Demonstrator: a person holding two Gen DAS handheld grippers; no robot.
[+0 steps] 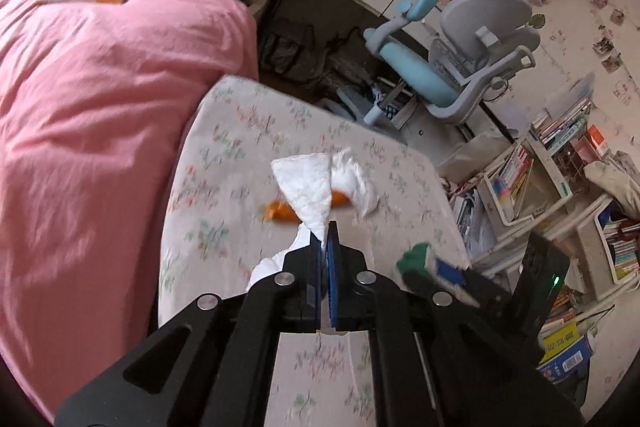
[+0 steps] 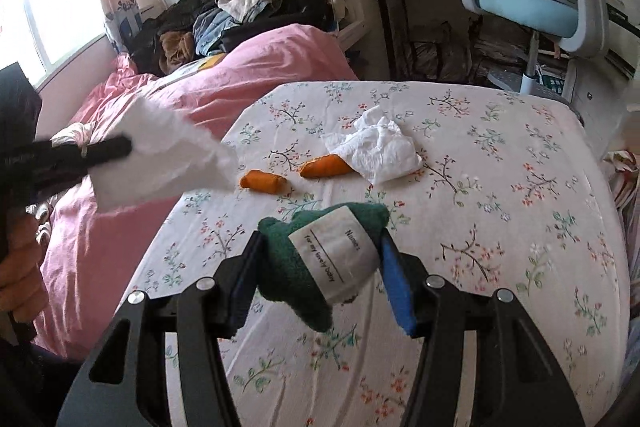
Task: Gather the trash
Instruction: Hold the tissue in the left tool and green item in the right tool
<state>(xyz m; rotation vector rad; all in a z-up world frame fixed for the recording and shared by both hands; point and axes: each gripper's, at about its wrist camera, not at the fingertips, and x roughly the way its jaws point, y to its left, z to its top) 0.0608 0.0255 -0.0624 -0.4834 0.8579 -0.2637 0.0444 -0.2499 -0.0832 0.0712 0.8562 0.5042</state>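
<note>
**Left wrist view hides what the right wrist view lays out**

Left wrist view: the left gripper is closed on a white tissue, which stands up past its tips and covers much of what lies behind. Only orange slivers and a white edge show around it on the floral bed sheet. At the lower right, the right gripper appears with something green in it.

Right wrist view: the right gripper clamps a green cloth bundle with a white label between its blue pads. Beyond it, on the bed, two orange pieces lie near each other, the farther one touching a crumpled white tissue. The left gripper enters from the left, its tissue blurred and lifted above the pink quilt.
</note>
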